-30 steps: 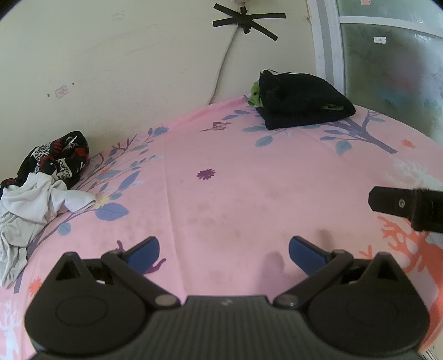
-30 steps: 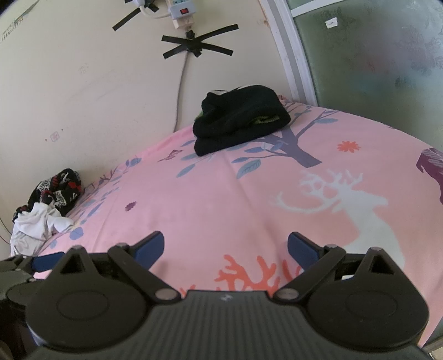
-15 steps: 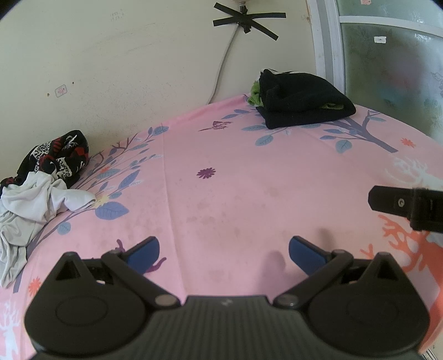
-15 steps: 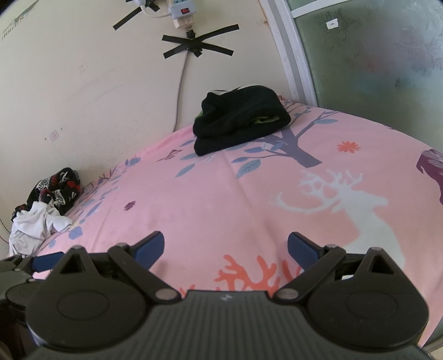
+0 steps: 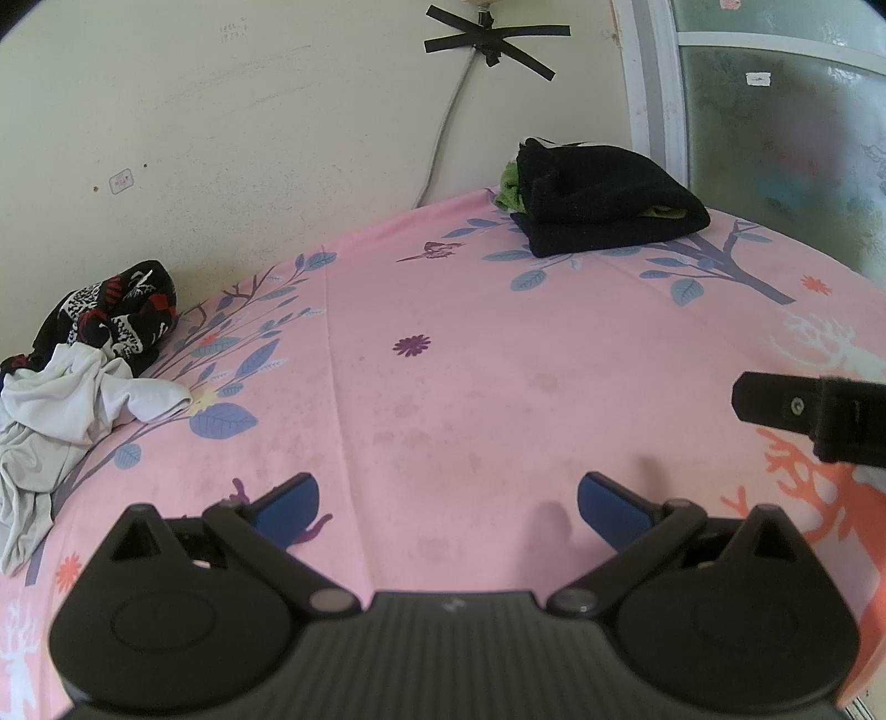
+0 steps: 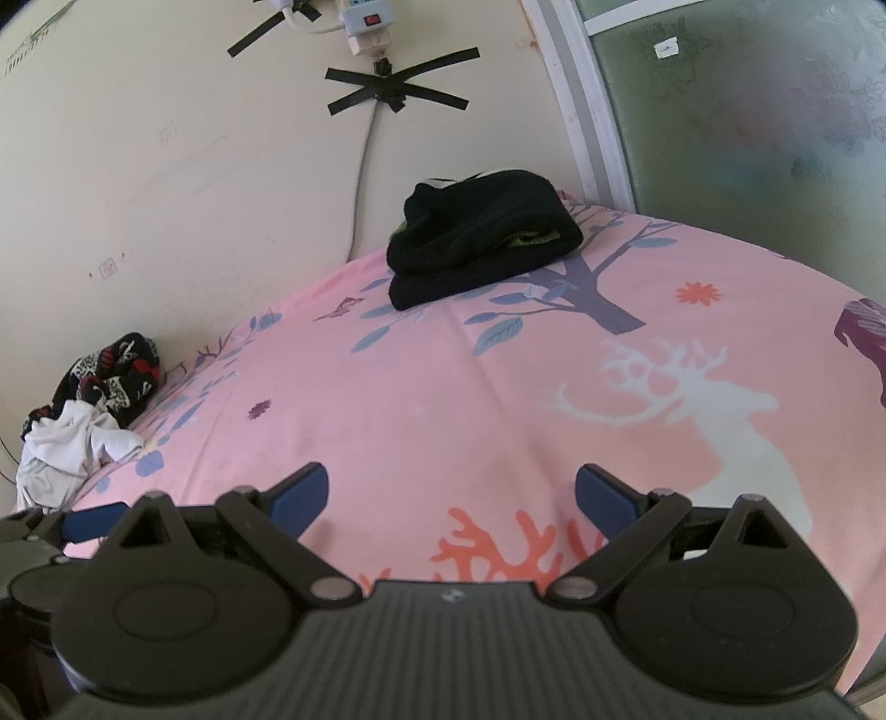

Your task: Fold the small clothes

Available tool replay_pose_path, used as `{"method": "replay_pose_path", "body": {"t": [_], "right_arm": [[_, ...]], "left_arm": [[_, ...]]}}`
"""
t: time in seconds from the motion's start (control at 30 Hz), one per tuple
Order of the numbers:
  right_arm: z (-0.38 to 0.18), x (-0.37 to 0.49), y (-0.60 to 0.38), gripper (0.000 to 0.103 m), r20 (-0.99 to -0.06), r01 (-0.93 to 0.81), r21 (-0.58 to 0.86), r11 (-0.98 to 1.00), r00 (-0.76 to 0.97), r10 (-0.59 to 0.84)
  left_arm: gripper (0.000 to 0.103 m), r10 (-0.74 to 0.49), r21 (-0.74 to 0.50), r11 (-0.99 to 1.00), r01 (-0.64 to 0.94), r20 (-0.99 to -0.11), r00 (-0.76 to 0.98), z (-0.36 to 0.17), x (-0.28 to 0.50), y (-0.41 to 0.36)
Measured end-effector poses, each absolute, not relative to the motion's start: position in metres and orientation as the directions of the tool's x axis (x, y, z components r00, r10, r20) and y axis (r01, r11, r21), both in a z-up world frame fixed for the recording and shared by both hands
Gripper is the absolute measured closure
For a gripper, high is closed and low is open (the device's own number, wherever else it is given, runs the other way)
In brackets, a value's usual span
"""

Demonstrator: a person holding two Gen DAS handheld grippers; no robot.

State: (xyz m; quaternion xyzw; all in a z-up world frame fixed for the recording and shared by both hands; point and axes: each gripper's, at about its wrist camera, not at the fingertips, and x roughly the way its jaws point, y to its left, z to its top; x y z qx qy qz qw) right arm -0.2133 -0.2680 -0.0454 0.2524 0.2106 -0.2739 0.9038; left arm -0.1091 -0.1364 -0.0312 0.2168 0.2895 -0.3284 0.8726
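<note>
A crumpled white garment (image 5: 66, 399) lies at the left edge of the pink bed, with a black, red and white patterned garment (image 5: 116, 315) behind it; both also show in the right wrist view, the white one (image 6: 77, 448) and the patterned one (image 6: 111, 376). A folded stack of black clothes with a green piece inside (image 5: 598, 194) sits at the far side by the wall, and shows in the right wrist view (image 6: 482, 238). My left gripper (image 5: 446, 501) is open and empty above the sheet. My right gripper (image 6: 451, 495) is open and empty too.
The pink printed bedsheet (image 5: 470, 360) covers the bed. A cream wall with a taped cable (image 5: 443, 138) and a power strip (image 6: 365, 22) is behind it. A frosted glass door (image 6: 747, 111) stands at the right. Part of the right gripper (image 5: 814, 412) shows at the right edge.
Both grippers have stayed open and almost still. The views have shifted only very slightly.
</note>
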Motion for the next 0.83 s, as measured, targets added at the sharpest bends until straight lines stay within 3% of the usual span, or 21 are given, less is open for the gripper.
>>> {"method": "replay_pose_path", "body": {"t": [0.83], "right_arm": [[-0.0398,-0.2086,-0.2619,0.012,-0.504,0.588,0.313,0.745,0.768,-0.395]], "left_arm": [[0.000,-0.483,0.168,0.674,0.720,-0.637,0.601,-0.0265,-0.1094,-0.1325]]}}
